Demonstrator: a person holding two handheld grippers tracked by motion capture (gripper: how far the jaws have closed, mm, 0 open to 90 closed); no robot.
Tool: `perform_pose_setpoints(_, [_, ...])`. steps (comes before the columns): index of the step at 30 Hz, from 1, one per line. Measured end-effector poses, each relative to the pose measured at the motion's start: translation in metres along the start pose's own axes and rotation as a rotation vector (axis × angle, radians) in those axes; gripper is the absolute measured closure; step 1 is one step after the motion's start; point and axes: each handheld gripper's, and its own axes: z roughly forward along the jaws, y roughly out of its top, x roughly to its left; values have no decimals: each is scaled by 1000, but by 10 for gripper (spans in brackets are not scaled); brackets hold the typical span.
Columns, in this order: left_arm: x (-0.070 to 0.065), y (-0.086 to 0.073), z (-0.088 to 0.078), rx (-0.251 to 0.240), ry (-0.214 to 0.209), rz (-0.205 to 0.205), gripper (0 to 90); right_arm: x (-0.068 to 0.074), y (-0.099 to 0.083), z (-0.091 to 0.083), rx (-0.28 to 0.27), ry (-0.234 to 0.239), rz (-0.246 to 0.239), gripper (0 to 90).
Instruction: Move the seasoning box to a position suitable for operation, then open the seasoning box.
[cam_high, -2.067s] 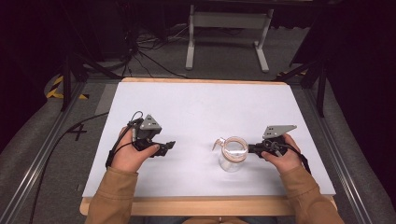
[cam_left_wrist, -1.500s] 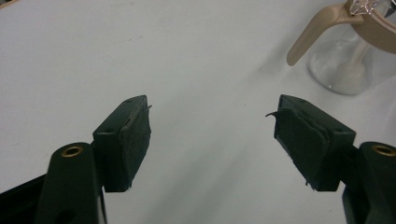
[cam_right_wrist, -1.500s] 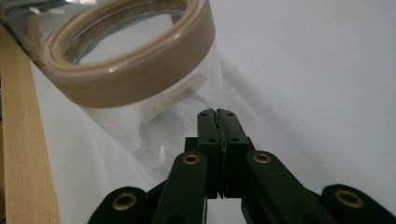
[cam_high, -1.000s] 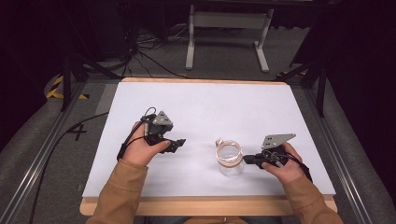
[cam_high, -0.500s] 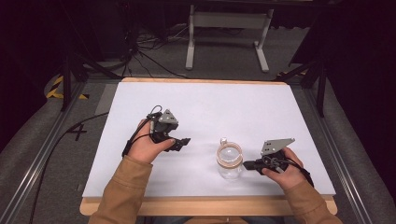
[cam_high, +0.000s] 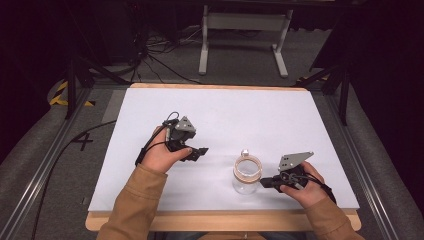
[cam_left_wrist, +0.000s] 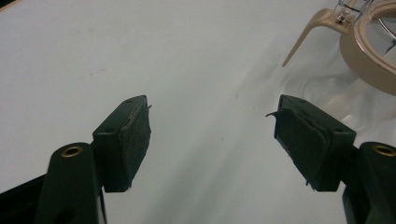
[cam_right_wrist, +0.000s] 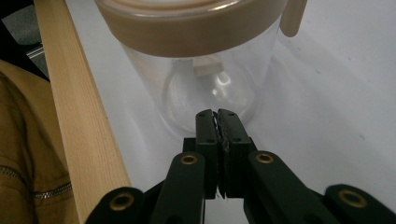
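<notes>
My left gripper (cam_high: 200, 151) has drifted right across the bench (cam_high: 150, 100) toward the jar (cam_high: 247, 175), jaws spread wide with nothing between them. My right gripper (cam_high: 265, 182) has dropped low beside the jar's near wall, jaws pressed together on nothing, tips just short of the glass. The jar stands upright near the front edge; I judge the left will steady it next.

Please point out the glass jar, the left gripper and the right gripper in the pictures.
glass jar (cam_high: 247, 176), high view, on its tan rim.
left gripper (cam_high: 199, 151), high view, between its open jaws.
right gripper (cam_right_wrist: 217, 122), right gripper view, between its shut fingertips.
</notes>
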Motion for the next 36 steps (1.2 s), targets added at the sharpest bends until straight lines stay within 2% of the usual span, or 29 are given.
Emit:
perform_pose_setpoints(4, [0,1,0,15,-15,-6,274,0,-1,3,12,-4,-2,872])
perform_pose_setpoints(11, [-1,4,-2,-5,-33,-21,280,0,-1,0,0,-1,2,865])
perform_pose_setpoints(16, [-12,12,-2,-116,-61,-28,268,-5,-2,-12,-39,-39,10,865])
perform_pose_setpoints(20, [-23,21,2,-157,-74,32,285,-9,-5,-22,-70,-63,37,866])
perform_pose_setpoints(22, [-25,23,4,-165,-83,47,361,-10,-6,-25,-77,-69,43,866])
perform_pose_setpoints(23, [-27,25,5,-166,-91,62,361,-11,-8,-26,-79,-74,48,866])
perform_pose_setpoints(25, [-31,28,9,-167,-117,58,469,-12,-10,-29,-86,-83,61,866])
perform_pose_setpoints(27, [-34,33,14,-156,-148,73,579,-12,-12,-32,-95,-87,70,866])
perform_pose_setpoints(32, [-37,42,28,-181,-204,36,722,-8,-18,-36,-101,-103,83,866])
perform_pose_setpoints(36, [-38,46,40,-176,-242,23,821,-5,-26,-39,-104,-121,102,865])
